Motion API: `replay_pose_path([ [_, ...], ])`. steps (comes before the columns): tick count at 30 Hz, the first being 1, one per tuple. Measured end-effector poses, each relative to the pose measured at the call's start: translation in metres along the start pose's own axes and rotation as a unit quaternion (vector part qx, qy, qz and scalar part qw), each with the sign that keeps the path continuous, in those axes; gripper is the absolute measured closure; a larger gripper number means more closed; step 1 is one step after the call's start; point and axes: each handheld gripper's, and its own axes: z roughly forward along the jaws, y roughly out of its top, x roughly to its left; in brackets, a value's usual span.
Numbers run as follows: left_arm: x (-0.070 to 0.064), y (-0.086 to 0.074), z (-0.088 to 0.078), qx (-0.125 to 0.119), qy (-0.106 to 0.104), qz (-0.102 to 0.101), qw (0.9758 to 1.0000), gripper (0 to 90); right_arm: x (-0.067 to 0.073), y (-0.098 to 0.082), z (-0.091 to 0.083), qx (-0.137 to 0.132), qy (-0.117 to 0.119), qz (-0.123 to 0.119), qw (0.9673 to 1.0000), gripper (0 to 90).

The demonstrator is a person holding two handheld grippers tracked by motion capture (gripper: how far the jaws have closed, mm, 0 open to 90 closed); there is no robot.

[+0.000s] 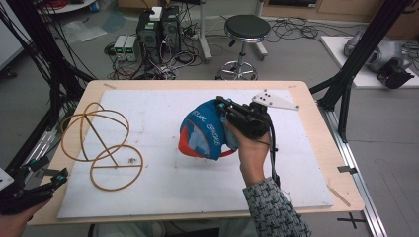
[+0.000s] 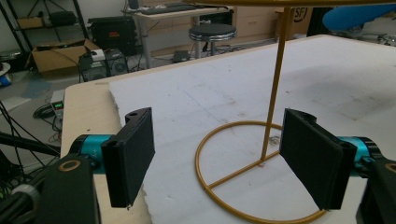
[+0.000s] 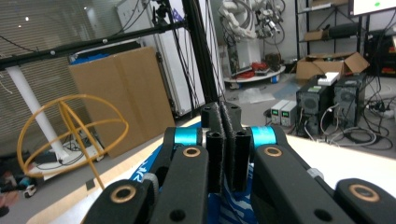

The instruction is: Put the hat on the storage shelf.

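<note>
Blue and orange cloth cap (image 1: 205, 131) hangs pinched in your right tool (image 1: 232, 116), jaws shut tight. Your left tool (image 2: 217, 156), wide open, holds nothing. Loosen your grip and the cap falls short of the yellow wire stand (image 1: 101, 143).

cap (image 1: 205, 131) lettering blurred, left gripper (image 1: 58, 177) partly cropped

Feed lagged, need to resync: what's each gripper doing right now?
Left gripper: open, empty, facing the wire stand.
Right gripper: closed on the blue cap, lifted.
</note>
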Motion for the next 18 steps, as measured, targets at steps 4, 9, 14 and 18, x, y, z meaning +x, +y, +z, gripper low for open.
replay_pose_path([
  [4, 0.000, 0.000, 0.000, -0.002, 0.000, -0.001, 1.0000, 26.6, 0.000, 0.016, 0.013, -0.010, 0.008, -0.009, 0.9999, 88.8],
  [9, 0.001, 0.000, -0.001, -0.001, 0.001, 0.000, 1.0000, 26.6, -0.001, 0.039, 0.029, -0.021, 0.013, -0.033, 0.9992, 88.8],
  [14, 0.001, 0.000, -0.001, -0.004, 0.002, -0.002, 1.0000, 26.6, -0.001, 0.063, 0.045, -0.037, 0.024, -0.023, 0.9988, 88.8],
  [18, 0.001, 0.001, -0.001, -0.003, 0.000, 0.002, 1.0000, 26.6, 0.001, 0.079, 0.059, -0.043, 0.027, -0.024, 0.9984, 88.8],
])
